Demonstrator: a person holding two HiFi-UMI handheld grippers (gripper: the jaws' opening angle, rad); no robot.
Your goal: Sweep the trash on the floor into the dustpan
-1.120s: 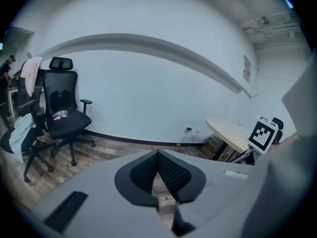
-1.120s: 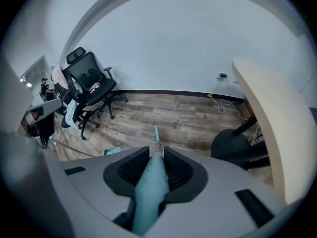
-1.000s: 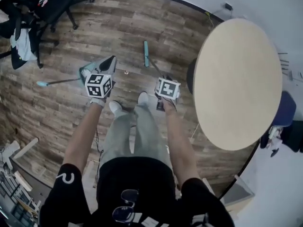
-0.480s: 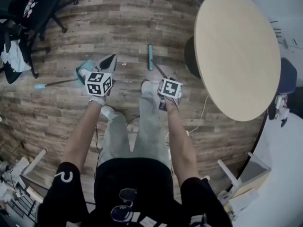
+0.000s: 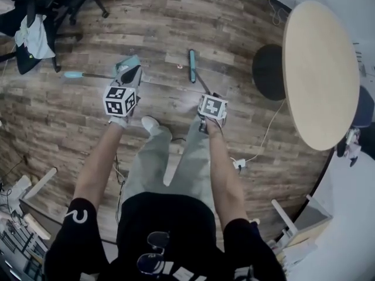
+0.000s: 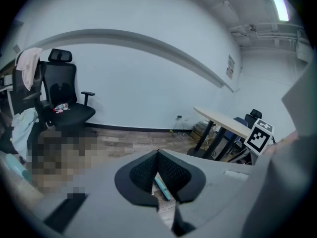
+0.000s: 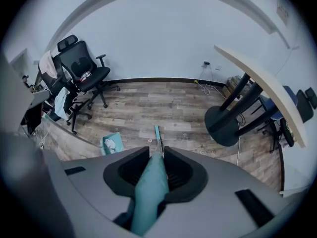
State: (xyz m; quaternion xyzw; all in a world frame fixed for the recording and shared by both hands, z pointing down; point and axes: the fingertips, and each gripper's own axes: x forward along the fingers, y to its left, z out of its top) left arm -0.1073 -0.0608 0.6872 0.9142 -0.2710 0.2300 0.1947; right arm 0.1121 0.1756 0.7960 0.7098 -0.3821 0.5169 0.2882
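Observation:
A teal broom lies with its head (image 5: 191,66) on the wood floor; its teal handle (image 7: 151,187) runs up into my right gripper (image 5: 206,96), which is shut on it. A tiny scrap (image 5: 180,67) sits just left of the broom head. The teal dustpan (image 5: 130,63) rests on the floor with its handle pointing left and white trash (image 7: 110,144) inside. My left gripper (image 5: 131,75) hovers over the dustpan's near edge, jaws together, nothing between them. In the left gripper view only the broom head (image 6: 162,187) shows past the gripper (image 6: 158,155).
A round wooden table (image 5: 319,69) on a black base (image 5: 268,72) stands to the right, with a white cable (image 5: 263,139) trailing on the floor. Black office chairs (image 5: 35,4) draped with cloth are at the far left. My feet are close behind both grippers.
I have stepped forward and the view has shifted. The left gripper now hangs over the dustpan rather than beside it. The broom head sits closer to the small scrap.

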